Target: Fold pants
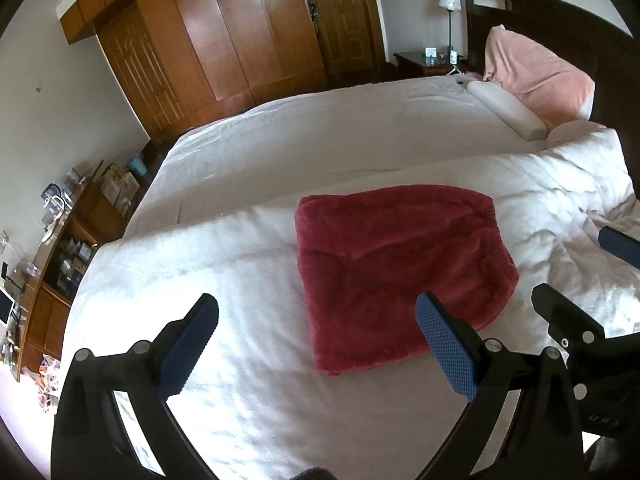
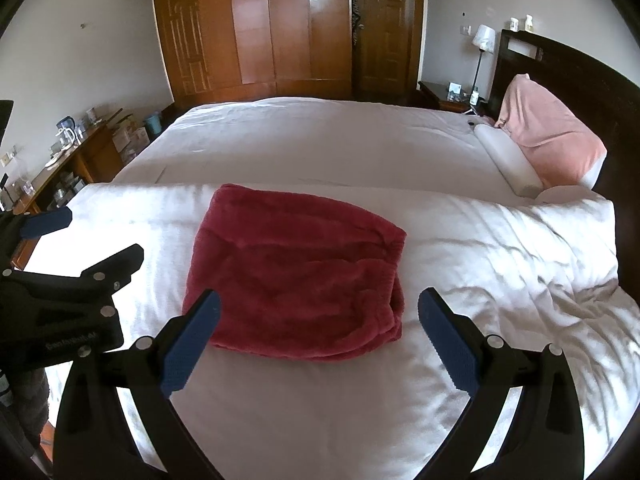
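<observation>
The dark red fleece pants (image 1: 400, 268) lie folded into a thick rectangle on the white duvet (image 1: 224, 264). My left gripper (image 1: 318, 308) hovers open just short of the bundle's near left corner, nothing between its blue pads. In the right wrist view the pants (image 2: 296, 280) lie straight ahead. My right gripper (image 2: 320, 306) is open there, its fingers spread on either side of the bundle's near edge without touching it. The right gripper (image 1: 576, 272) shows at the right edge of the left wrist view, and the left gripper (image 2: 96, 232) at the left edge of the right wrist view.
A pink pillow (image 2: 548, 136) and white bolster (image 2: 508, 160) rest against the dark headboard (image 2: 568, 68) at the right. The duvet is rumpled to the right (image 2: 540, 280). A wooden wardrobe (image 2: 256, 28), a nightstand with lamp (image 2: 480, 40), and a cluttered low cabinet (image 2: 64, 160) line the walls.
</observation>
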Tool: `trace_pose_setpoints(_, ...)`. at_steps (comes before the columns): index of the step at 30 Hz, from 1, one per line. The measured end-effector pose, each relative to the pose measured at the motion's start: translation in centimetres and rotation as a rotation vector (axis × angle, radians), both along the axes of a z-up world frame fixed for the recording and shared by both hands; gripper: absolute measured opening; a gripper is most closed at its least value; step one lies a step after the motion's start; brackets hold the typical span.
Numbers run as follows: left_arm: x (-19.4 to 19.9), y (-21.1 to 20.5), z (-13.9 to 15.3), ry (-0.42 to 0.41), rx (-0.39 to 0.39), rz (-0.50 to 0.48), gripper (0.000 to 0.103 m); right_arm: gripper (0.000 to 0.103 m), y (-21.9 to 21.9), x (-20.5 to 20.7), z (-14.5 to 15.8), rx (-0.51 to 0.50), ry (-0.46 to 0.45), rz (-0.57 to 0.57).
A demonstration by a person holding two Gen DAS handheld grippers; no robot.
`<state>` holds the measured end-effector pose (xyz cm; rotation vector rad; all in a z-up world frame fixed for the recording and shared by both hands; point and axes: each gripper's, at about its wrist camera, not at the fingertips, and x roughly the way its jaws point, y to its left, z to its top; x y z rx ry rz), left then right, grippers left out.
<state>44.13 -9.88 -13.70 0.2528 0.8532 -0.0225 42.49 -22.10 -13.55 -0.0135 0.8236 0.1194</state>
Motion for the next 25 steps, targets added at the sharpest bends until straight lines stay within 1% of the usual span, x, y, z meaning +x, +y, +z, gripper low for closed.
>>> trace_pose_setpoints(18, -0.9, 0.9, 0.7, -0.024, -0.020, -0.035, 0.098, 0.100, 0.9, -1.2, 0.7, -0.019, -0.011, -0.022)
trace_pose_setpoints(25, -1.4, 1.9, 1.2, -0.030, -0.032, -0.010, 0.098, 0.100, 1.2, -1.7, 1.1, -0.026, -0.024, -0.023)
